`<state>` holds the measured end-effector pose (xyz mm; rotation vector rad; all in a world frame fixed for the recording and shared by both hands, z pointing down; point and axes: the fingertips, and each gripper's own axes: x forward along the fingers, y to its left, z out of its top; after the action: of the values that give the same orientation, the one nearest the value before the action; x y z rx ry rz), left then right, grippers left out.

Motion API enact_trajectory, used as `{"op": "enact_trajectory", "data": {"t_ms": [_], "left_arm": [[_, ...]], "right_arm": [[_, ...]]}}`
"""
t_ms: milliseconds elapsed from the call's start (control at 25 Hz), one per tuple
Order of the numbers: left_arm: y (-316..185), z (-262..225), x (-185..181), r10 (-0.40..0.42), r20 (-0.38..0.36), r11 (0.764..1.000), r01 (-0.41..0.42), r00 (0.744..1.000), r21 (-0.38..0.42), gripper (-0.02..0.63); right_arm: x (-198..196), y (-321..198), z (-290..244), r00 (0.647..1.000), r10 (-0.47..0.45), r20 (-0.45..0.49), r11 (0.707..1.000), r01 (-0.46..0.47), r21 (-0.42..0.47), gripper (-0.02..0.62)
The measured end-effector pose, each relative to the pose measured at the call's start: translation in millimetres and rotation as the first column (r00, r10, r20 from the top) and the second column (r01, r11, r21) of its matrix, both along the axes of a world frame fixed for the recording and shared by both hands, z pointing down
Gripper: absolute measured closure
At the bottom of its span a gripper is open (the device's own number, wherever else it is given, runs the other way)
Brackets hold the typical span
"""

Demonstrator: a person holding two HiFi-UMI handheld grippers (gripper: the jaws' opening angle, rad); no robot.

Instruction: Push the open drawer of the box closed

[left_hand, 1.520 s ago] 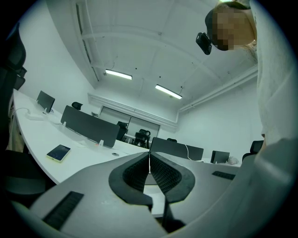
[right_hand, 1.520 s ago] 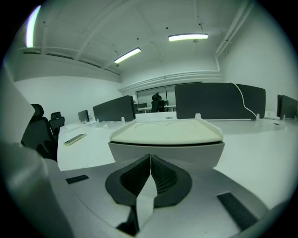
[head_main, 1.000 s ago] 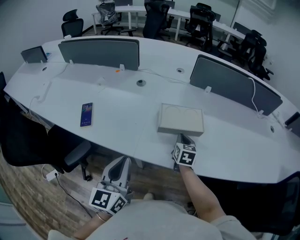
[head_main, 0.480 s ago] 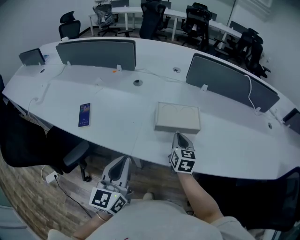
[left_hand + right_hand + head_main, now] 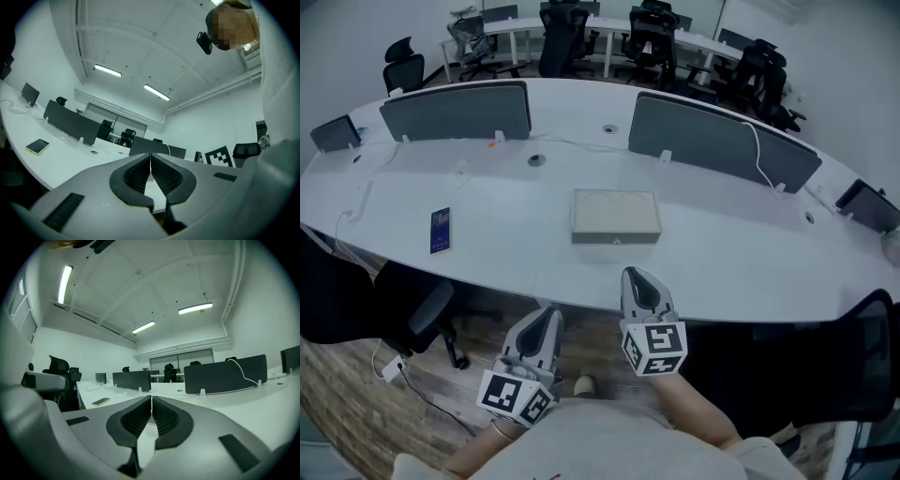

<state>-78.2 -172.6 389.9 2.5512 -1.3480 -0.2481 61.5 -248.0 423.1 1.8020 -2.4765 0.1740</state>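
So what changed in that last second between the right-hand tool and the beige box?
The right tool drew back from the front of the box, toward the person; bare table now separates them. Its jaws are together, empty. The box, the phone and the left tool stayed put.

Box (image 5: 616, 214) on table (image 5: 741, 258), drawer (image 5: 616, 237) flush; right gripper (image 5: 636, 274) over near table edge, apart from box.

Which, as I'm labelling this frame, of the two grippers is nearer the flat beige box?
The right gripper, before the flat beige box; the left gripper sits farther back, leftward.
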Motion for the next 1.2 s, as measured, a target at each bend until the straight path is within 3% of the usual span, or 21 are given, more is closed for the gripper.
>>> {"op": "enact_trajectory", "data": {"t_ms": [280,600,840,1200], "left_arm": [[58.0,-2.9,48.4,0.082,-0.008,0.997,-0.082,0.997,-0.007,0.588],[147.8,-0.7,86.2,0.124,-0.011,0.992,-0.124,0.992,-0.019,0.588],[217.3,-0.6,99.9,0.112,0.000,0.994,-0.112,0.994,-0.003,0.588],[271.6,-12.9,105.7,0.069,-0.004,0.997,-0.069,0.998,0.028,0.588]], "right_arm": [[23.2,83.1,-21.4,0.999,0.000,-0.037,0.998,0.002,0.058,0.572],[41.5,191.3,-57.9,1.000,-0.020,0.005,0.991,0.019,0.134,0.572],[54.9,268.4,-68.8,0.999,-0.026,0.032,0.988,0.020,0.154,0.572],[69.7,334.2,-70.6,0.999,-0.035,0.031,0.986,0.030,0.164,0.572]]}}
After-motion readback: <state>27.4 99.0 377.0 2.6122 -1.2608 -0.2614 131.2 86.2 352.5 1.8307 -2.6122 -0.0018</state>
